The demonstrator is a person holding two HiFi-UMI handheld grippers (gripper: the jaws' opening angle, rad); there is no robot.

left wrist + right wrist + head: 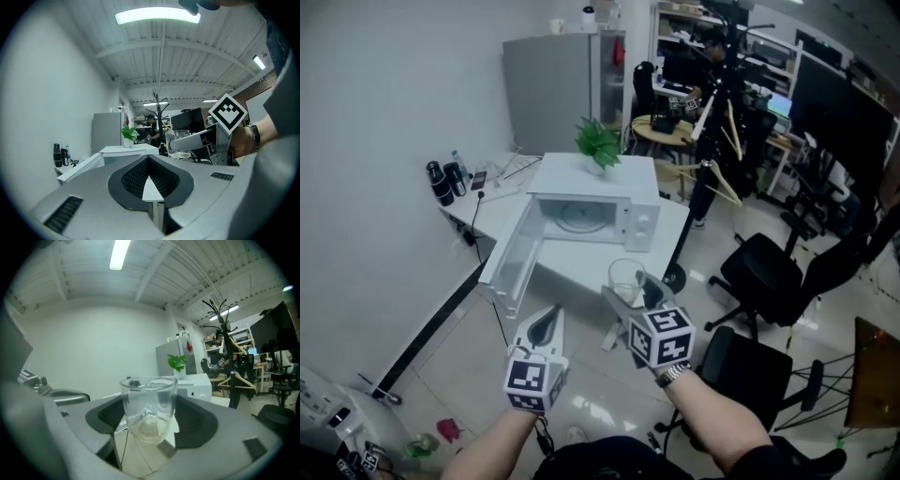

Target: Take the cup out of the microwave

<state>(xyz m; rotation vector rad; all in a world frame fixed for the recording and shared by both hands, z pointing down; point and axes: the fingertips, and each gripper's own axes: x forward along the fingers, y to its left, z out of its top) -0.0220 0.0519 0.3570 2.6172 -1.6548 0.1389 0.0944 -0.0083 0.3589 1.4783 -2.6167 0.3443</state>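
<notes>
A white worktop (572, 264) carries the microwave (595, 192), which stands in the middle of it with its door (514, 255) swung fully open to its left. The glass turntable (579, 217) inside is bare. A small green plant (600, 145) sits on the microwave's roof, and dark bottles (445, 181) stand well to its left at the wall.

In front of the microwave, off the worktop's near edge and over the floor, the person holds both grippers almost level and pointed back toward the oven. The left gripper (547, 323) is on the door side, its jaws pressed together with nothing between them. The right gripper (630, 289) is just beside it, on the side of the microwave's control panel, its jaws spread wide and pinching the cup (625, 279).

The cup (149, 408) is a clear glass tumbler, held upright with its rim uppermost and each side against a pad. It is out of the cavity and well clear of it, so the task looks all but complete. The bare strip of worktop in front of the microwave lies straight ahead of the right gripper, which is the likely place to put the cup down. Keeping the cup upright on the way down is what matters.
</notes>
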